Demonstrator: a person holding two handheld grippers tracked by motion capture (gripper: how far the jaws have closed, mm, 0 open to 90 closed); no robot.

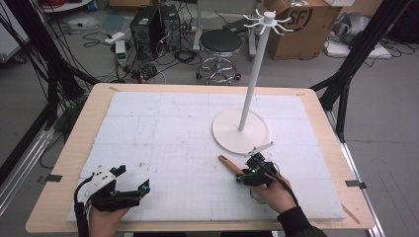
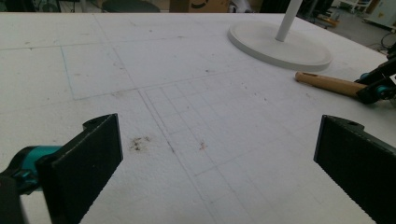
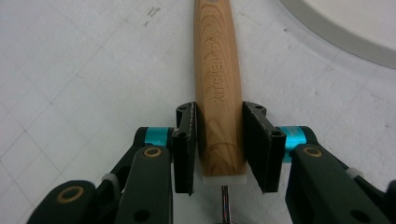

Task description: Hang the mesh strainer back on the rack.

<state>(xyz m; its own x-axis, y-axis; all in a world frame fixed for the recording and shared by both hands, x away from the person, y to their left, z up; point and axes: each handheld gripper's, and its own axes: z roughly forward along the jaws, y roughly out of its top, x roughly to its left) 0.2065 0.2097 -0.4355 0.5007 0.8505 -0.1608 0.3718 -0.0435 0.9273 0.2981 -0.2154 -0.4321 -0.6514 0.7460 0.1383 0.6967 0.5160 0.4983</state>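
A wooden handle (image 1: 230, 164) stamped "KITCHENTOOL" lies on the white foam board (image 1: 173, 128), just in front of the round base (image 1: 240, 133) of a white hook stand (image 1: 249, 84). My right gripper (image 1: 245, 175) is shut on that handle (image 3: 217, 70) near its white end cap, both pads against the wood. A thin metal shaft (image 3: 225, 200) leaves the cap toward the hand. My left gripper (image 1: 132, 178) rests at the board's near left, jaws wide open over bare foam (image 2: 219, 140). From there the handle (image 2: 327, 84) and the right gripper (image 2: 376, 86) show far right.
The foam board covers a wooden table (image 1: 94, 113) with a narrow rim all round. The stand's base (image 2: 280, 46) takes the right middle. Behind the table stand a black stool (image 1: 221, 44), computer towers (image 1: 153, 24) and a cardboard box (image 1: 301, 24).
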